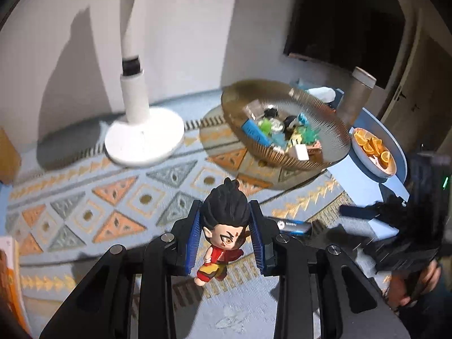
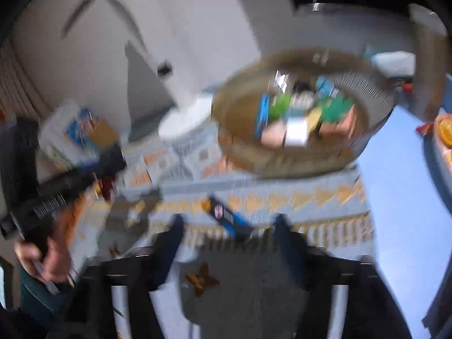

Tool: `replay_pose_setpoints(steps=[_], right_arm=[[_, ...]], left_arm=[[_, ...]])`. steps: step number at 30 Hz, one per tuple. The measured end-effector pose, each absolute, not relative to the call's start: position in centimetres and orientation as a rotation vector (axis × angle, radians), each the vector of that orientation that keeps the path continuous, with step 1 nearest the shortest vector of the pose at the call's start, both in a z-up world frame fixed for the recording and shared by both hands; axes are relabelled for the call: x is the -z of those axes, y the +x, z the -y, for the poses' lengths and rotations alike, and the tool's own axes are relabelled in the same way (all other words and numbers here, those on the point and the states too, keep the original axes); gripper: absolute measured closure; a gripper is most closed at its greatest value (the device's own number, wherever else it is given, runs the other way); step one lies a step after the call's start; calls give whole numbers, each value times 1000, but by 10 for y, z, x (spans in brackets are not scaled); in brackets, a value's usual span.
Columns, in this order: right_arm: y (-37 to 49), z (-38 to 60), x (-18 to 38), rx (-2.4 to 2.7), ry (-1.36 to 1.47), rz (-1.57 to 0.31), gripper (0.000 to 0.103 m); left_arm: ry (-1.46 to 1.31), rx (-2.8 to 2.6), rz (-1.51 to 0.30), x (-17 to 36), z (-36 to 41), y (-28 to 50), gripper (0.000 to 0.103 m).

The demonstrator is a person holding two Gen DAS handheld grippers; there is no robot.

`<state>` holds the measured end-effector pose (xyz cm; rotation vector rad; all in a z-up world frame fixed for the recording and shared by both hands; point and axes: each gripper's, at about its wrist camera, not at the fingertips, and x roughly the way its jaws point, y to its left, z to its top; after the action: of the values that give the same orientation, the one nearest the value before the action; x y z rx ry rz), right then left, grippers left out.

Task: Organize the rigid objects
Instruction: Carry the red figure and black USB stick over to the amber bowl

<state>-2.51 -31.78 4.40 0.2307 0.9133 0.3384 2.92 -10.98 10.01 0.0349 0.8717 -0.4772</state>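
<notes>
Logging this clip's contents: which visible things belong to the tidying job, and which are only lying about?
Job:
- figurine, clamped in the left tool
- ribbed bowl of small items
- dark tube with blue end on the patterned mat
- right tool, open and empty

Lying about:
- white lamp base
- orange slices in a dish
- grey cylinder

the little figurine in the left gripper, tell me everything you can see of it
The figurine is a small cartoon character, apparently moulded plastic: oversized head, swept-up black hair with a small loop on top, pointed ear, frowning painted face, red top, yellow and red lower clothing, stubby legs. It hangs above the patterned mat, tilted slightly, feet toward the camera. The left gripper holds it by the head, one blue ribbed pad pressing each side. Nothing else touches it.
</notes>
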Motion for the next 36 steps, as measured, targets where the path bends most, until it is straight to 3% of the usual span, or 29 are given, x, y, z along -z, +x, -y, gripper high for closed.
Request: replay_pose_setpoints(steps=[4,7,9,11,18,22,27,36], right_arm=[[1,278,-19,-341,19,-990,36],[13,258,-10,-297,-132,-978,54],[14,251,-11,-317,-158,-980,75],[8,243,-11,-321,-177,-980,79],[-24,256,-30,-361,16,-926,82],[-32,302,-79,-276,172,-792,92],[-30,360,-124,-159,223,-669,93],[-30,387,-72,-238,254,-835,86]], left_arm=[[32,475,-874,-100,106,26,74],[44,468,-860,-104,102,24,74],[45,463,-857,-105,100,25,74],[41,462,-858,-104,99,26,74],[30,477,-833,-111,109,31,74],[33,494,-749,-139,120,32,74],[33,524,-683,-166,138,43,74],[39,558,-760,-137,156,44,74]])
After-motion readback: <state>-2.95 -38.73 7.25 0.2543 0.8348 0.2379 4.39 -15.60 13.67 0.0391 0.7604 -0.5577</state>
